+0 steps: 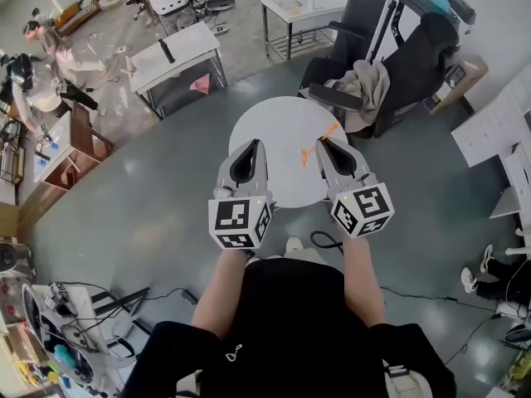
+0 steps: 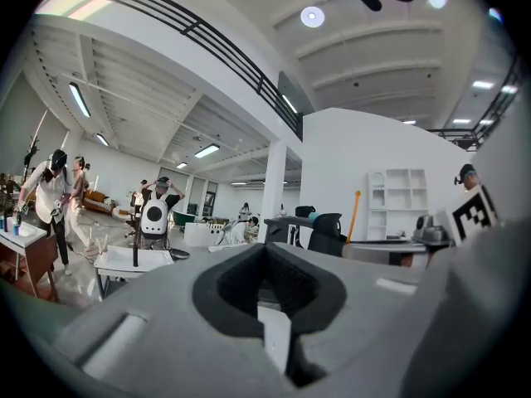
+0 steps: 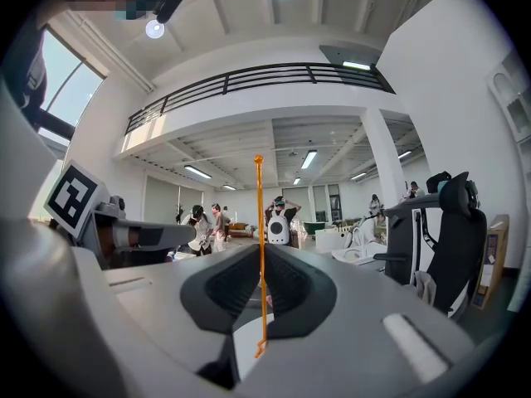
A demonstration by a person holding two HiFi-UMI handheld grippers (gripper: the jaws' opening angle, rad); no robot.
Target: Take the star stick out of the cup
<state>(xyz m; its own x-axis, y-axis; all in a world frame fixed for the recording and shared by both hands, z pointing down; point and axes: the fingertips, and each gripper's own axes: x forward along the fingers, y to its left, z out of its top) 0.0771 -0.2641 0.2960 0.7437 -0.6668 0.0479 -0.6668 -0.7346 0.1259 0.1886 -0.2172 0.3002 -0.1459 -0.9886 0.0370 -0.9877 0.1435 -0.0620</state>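
A thin orange star stick (image 3: 260,247) stands upright between the jaws of my right gripper (image 3: 261,293), which is shut on it. Its shaped end (image 3: 260,351) hangs just below the pads. In the head view the stick (image 1: 319,142) slants over the round white table (image 1: 278,123), held at the tip of the right gripper (image 1: 322,143). My left gripper (image 1: 252,145) hovers beside it over the table, shut with nothing in it (image 2: 270,284). From the left gripper view the stick (image 2: 356,218) shows off to the right. No cup appears in any view.
A black office chair draped with a beige cloth (image 1: 365,81) stands right behind the table. White work tables (image 1: 178,56) and people (image 1: 37,81) are at the far left. A black cable (image 1: 323,240) lies on the floor by my feet.
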